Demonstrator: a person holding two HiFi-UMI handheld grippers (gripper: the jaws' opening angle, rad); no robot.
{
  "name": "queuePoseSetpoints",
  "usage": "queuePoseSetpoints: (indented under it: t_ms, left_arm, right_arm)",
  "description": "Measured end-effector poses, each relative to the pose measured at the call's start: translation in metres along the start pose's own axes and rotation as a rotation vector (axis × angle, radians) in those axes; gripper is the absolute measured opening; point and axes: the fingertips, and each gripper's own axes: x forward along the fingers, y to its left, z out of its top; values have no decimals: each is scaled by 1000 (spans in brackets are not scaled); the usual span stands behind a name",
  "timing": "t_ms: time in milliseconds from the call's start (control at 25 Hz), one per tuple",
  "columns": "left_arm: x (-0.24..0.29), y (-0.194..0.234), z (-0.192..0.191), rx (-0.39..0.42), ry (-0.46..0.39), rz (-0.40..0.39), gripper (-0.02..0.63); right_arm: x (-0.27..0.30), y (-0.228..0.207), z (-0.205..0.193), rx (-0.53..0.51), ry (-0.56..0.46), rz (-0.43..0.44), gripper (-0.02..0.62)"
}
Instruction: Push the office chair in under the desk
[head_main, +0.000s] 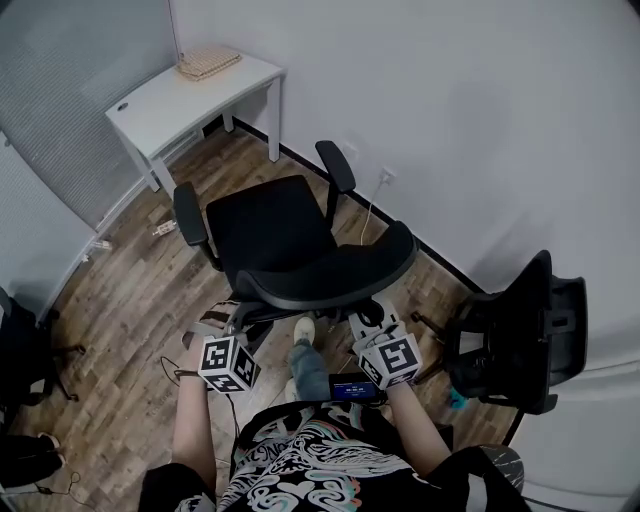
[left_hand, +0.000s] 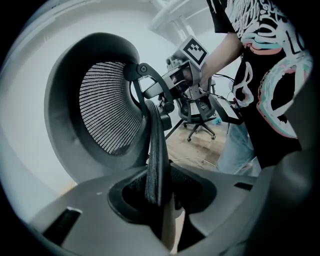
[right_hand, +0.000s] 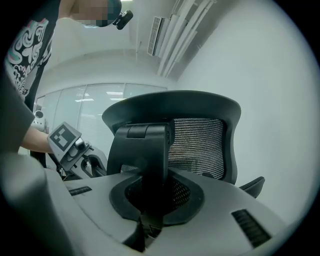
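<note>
1. Far left: a white desk (head_main: 170, 100) stands against the walls in the far left corner. A pale woven object (head_main: 208, 62) lies on its far end. The space under the desk holds no chair.
2. Near left: the left gripper (head_main: 232, 318), held in the person's left hand, reaches to the left end of the chair's backrest. In the left gripper view its jaws are partly closed and pinch a thin black mesh edge of the backrest between them.
3. Centre: the black office chair (head_main: 270, 225) stands on the wooden floor (head_main: 130, 300), well apart from the desk. Its seat and two armrests face the desk. Its curved backrest is on the near side, just in front of the person.
4. Near centre: the person's leg and a pale shoe (head_main: 304, 330) show below the backrest, between the two grippers.
5. Near right: the right gripper (head_main: 368, 325) meets the right end of the backrest. In the right gripper view its jaws close round a black plastic bracket on the back of the chair.
6. Right: a second black chair (head_main: 520, 335) stands beside the white wall (head_main: 480, 120), apart from the first one.
</note>
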Motion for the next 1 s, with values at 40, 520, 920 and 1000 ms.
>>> queuePoseSetpoints:
  t_ms: [40, 520, 920, 1000]
  left_arm:
    - [2, 3, 0, 5, -1, 6, 150]
    - [20, 39, -6, 8, -1, 21, 150]
    - [28, 61, -11, -16, 2, 6, 149]
    - [31, 65, -11, -12, 1, 10, 149]
  right_arm:
    - [3, -3, 0, 1, 1, 0, 55]
    - [38, -25, 5, 0, 0, 11, 55]
    - [63, -35, 9, -9, -8, 28, 55]
    - [66, -38, 10, -13, -17, 28, 55]
